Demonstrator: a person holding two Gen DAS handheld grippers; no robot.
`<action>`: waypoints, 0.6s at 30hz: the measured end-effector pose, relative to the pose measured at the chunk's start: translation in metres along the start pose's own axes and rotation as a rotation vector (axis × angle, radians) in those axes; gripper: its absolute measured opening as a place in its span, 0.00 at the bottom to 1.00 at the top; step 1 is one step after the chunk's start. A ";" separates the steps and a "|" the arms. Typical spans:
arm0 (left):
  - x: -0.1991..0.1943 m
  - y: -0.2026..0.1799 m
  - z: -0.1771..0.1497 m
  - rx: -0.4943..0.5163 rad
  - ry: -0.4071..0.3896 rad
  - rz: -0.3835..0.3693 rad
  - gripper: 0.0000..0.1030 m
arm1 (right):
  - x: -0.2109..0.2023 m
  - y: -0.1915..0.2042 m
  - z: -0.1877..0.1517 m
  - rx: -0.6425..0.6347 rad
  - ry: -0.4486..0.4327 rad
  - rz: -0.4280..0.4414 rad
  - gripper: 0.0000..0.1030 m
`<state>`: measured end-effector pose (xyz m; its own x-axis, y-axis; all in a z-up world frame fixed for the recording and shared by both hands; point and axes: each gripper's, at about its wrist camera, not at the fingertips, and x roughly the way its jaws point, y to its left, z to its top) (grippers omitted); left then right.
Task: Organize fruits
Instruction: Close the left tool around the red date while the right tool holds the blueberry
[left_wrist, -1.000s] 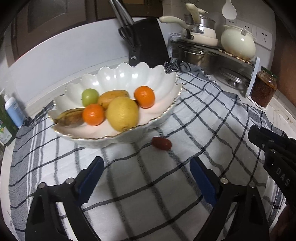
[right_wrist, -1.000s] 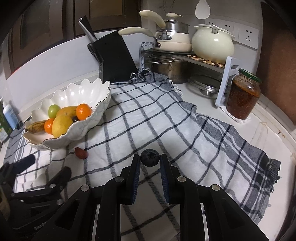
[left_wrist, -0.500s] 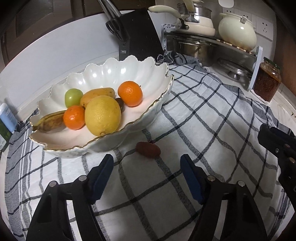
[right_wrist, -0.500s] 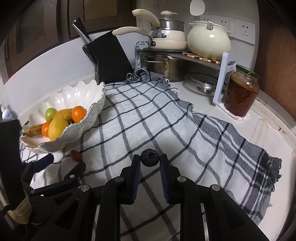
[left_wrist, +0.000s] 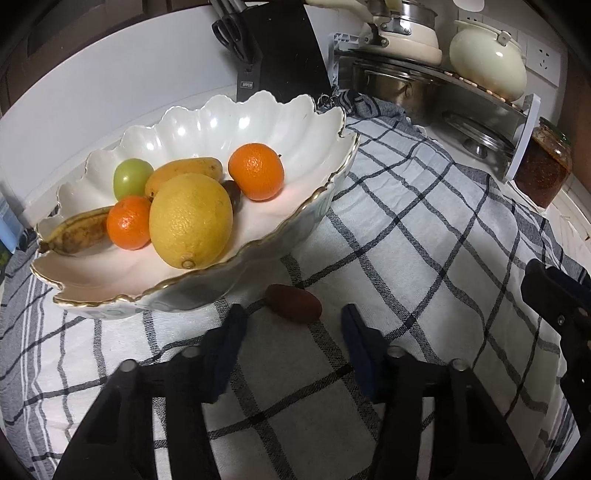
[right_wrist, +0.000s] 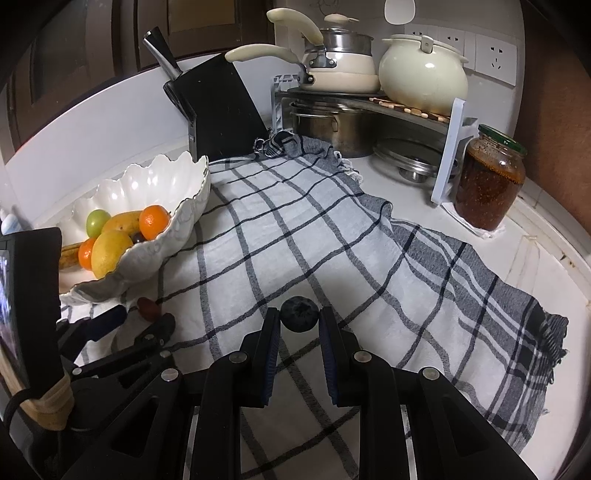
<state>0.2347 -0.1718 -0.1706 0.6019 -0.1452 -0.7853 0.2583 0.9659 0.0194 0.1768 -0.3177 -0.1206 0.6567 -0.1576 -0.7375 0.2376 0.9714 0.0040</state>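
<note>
A white scalloped bowl (left_wrist: 258, 122) holds a lemon (left_wrist: 190, 219), two oranges, a green fruit, a mango and a banana; it also shows in the right wrist view (right_wrist: 147, 184). A small dark red fruit (left_wrist: 293, 302) lies on the checked cloth just in front of the bowl. My left gripper (left_wrist: 293, 321) is open, its fingers on either side of the red fruit and just short of it. My right gripper (right_wrist: 298, 319) is shut on a dark blueberry (right_wrist: 298, 314), held above the cloth.
A checked cloth (right_wrist: 314, 229) covers the counter. A black knife block (right_wrist: 218, 107) stands behind the bowl. A rack with pots (right_wrist: 369, 96) and a jar (right_wrist: 487, 181) stand at the back right. The right gripper's body (left_wrist: 561, 306) shows at the left view's right edge.
My left gripper has moved forward and down toward the red fruit, which now lies at the mouth of its fingers. My right gripper keeps the blueberry and has risen slightly.
</note>
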 end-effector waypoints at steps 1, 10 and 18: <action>0.001 0.000 0.000 0.000 0.004 -0.002 0.44 | 0.001 0.000 0.000 0.000 0.001 0.000 0.22; 0.002 0.000 0.003 0.004 0.009 -0.020 0.20 | 0.003 -0.002 -0.001 0.006 0.004 0.003 0.22; -0.009 0.004 0.001 0.001 -0.005 -0.023 0.08 | 0.001 -0.002 -0.001 0.007 0.000 0.011 0.22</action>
<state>0.2308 -0.1666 -0.1631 0.5995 -0.1682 -0.7825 0.2731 0.9620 0.0024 0.1762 -0.3191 -0.1225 0.6592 -0.1470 -0.7375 0.2353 0.9718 0.0166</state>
